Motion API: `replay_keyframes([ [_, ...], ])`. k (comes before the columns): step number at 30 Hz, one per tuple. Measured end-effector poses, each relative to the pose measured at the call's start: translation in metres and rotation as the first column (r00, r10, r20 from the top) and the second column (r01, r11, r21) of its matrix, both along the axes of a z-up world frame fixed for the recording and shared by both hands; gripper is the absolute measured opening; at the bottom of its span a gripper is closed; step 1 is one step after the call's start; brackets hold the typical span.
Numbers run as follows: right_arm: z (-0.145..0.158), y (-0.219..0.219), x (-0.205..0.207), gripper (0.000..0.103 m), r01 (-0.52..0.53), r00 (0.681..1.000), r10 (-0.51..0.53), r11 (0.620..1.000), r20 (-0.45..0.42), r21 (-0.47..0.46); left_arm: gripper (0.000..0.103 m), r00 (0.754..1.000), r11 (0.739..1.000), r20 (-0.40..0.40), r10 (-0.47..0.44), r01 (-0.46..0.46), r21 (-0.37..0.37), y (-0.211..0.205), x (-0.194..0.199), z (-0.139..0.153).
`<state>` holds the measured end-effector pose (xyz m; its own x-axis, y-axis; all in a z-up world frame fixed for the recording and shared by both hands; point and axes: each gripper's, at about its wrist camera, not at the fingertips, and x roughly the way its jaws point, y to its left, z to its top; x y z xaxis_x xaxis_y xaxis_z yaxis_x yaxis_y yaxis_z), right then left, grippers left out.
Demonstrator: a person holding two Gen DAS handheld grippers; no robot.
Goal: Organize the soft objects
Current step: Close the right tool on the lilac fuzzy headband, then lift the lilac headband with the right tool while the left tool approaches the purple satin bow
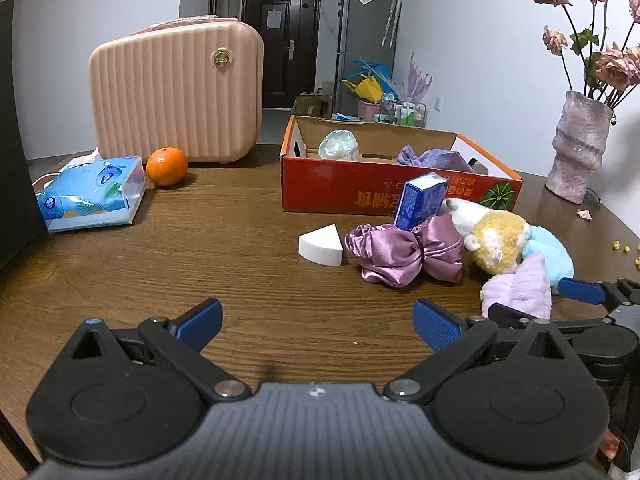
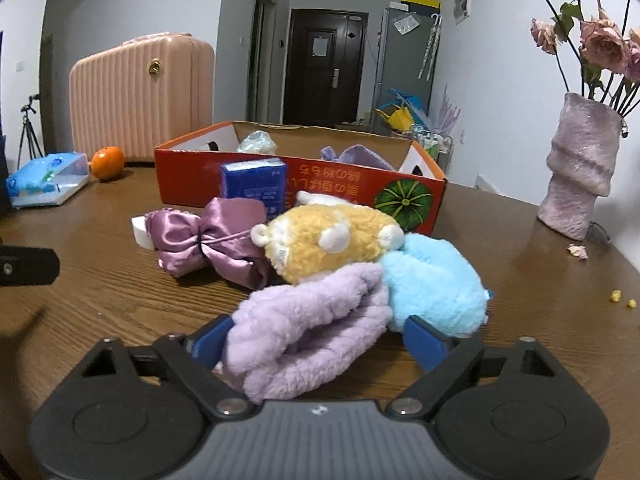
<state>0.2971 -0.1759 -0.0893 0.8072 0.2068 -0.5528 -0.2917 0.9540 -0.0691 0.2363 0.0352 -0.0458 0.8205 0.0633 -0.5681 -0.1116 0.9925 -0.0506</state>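
Note:
A lilac fluffy cloth (image 2: pixel 308 336) lies between the open jaws of my right gripper (image 2: pixel 320 340), on the wooden table (image 2: pixel 100 280); the fingers do not squeeze it. Behind it lie a blue fluffy item (image 2: pixel 436 284), a tan plush toy (image 2: pixel 324 240) and a purple satin scrunchie (image 2: pixel 212 236). The red cardboard box (image 2: pixel 192 176) beyond holds a lilac cloth (image 2: pixel 356 156) and a clear bag (image 2: pixel 256 142). My left gripper (image 1: pixel 318 326) is open and empty over bare table, left of the pile. The scrunchie (image 1: pixel 404 252), plush toy (image 1: pixel 496 240) and lilac cloth (image 1: pixel 520 288) show at its right.
A white wedge sponge (image 1: pixel 322 246) and a blue carton (image 1: pixel 420 202) stand by the box (image 1: pixel 340 188). A tissue pack (image 1: pixel 92 196), an orange (image 1: pixel 167 166) and a pink suitcase (image 1: pixel 176 92) are at the far left. A vase of dried roses (image 1: pixel 580 148) stands right.

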Motion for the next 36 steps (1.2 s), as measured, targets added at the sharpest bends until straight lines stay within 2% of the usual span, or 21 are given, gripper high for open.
replay_keyframes([
  [6,0.0,0.002,-0.004,0.063,-0.04,0.999,0.04,0.999,0.003,0.014,0.103,1.0,1.0,0.008,0.002,-0.002,0.016,-0.003,-0.001,-0.001],
  [11,0.005,0.003,-0.013,0.029,-0.052,0.997,0.051,0.999,0.051,0.011,0.103,1.0,1.0,0.013,-0.001,0.0,0.023,-0.005,-0.001,-0.002],
  [13,0.008,0.002,-0.017,0.024,-0.056,0.996,0.055,0.998,0.066,0.016,0.103,1.0,1.0,0.009,0.0,-0.001,0.024,-0.005,0.0,-0.003],
  [25,0.038,-0.019,-0.051,0.021,-0.015,0.97,-0.007,0.996,0.242,0.088,0.103,1.0,1.0,0.014,0.011,-0.012,0.018,-0.003,0.001,-0.003],
  [36,0.043,-0.03,-0.043,0.021,0.029,0.951,-0.055,0.996,0.303,0.09,0.103,1.0,1.0,0.009,-0.012,0.012,0.011,-0.01,0.014,0.0],
])
